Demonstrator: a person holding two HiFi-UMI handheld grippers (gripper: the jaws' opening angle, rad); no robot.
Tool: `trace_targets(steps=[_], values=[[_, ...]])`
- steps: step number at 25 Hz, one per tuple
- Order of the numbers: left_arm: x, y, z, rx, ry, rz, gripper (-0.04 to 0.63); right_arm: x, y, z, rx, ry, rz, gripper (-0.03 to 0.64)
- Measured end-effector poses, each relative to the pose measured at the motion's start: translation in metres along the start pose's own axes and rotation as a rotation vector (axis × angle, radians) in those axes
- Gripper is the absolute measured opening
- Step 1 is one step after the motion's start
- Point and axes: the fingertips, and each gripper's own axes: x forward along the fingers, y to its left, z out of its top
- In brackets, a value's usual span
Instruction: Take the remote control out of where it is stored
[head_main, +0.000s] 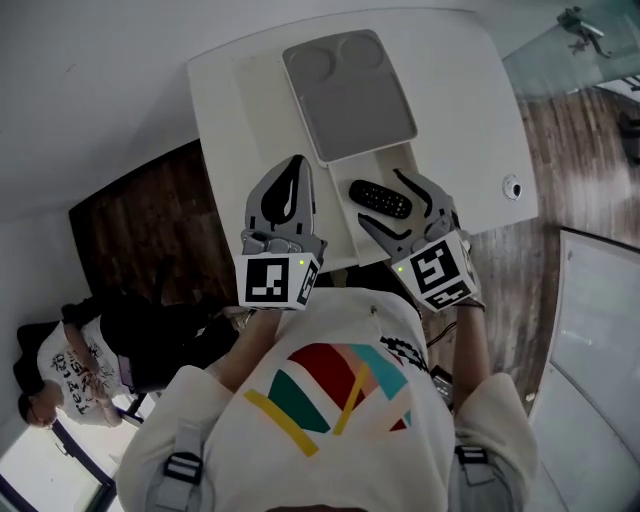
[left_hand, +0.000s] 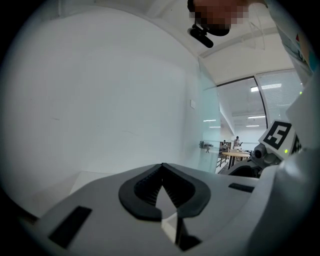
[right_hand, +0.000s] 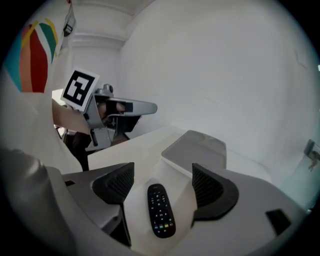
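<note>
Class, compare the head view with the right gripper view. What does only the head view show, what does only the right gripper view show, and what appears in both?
Only the head view shows the marker cube on the right gripper and a small round fitting on the white table.

Only the right gripper view shows the coloured buttons on the remote control and the ribbed pads of the open jaws.

Both show the remote control lying between those jaws with neither pad on it, the grey lid beyond it, the table and the left gripper.
</note>
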Motion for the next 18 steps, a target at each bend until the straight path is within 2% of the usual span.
trace_targets(steps=[5,12,18], values=[[-0.003,0.001,-0.009,-0.012,0.017,0.035,0.006,0.018,0.008,-0.037,-0.04,0.148,0.112,0.341],[-0.003,0.013,-0.017,-0.023,0.03,0.08,0.006,0.042,0.006,-0.076,-0.106,0.35,0.169,0.339],[-0.004,0.018,-0.023,-0.019,0.044,0.094,0.006,0.057,0.009,-0.092,-0.148,0.435,0.218,0.339]])
